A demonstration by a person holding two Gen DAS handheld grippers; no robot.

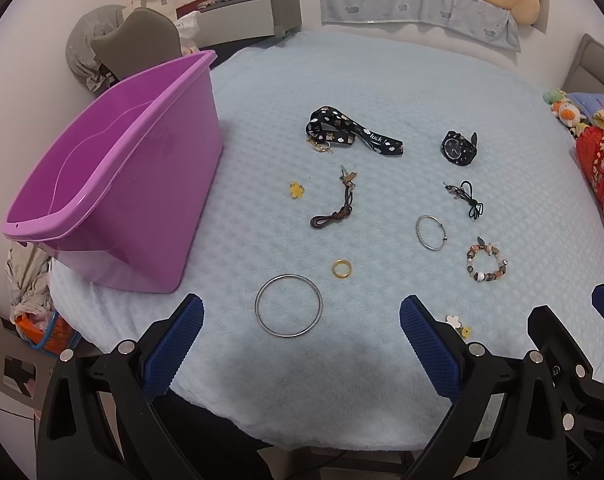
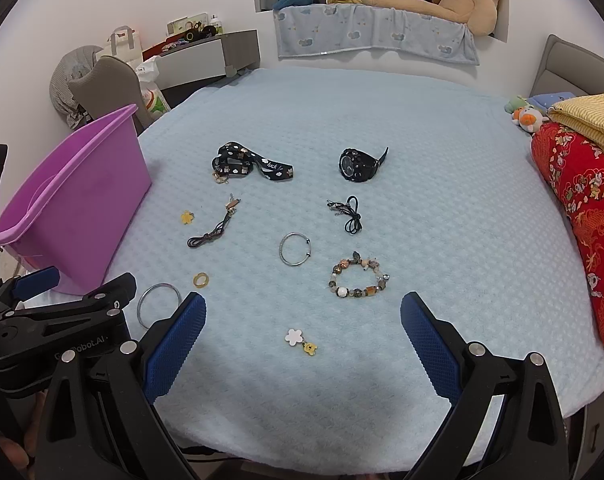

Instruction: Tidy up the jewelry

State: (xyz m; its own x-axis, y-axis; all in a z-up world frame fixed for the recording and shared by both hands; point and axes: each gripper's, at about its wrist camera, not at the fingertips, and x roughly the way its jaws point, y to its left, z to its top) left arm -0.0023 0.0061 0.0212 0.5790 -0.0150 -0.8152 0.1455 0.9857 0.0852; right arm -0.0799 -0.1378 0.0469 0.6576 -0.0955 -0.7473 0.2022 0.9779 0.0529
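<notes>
Jewelry lies scattered on blanket, purple bin standing left.

Jewelry pieces scattered flat beside empty purple bin.

Large silver bangle partly behind the left tongs.

left claw: fingers spread wide, holding nothing | right claw: fingers spread wide, holding nothing
</notes>
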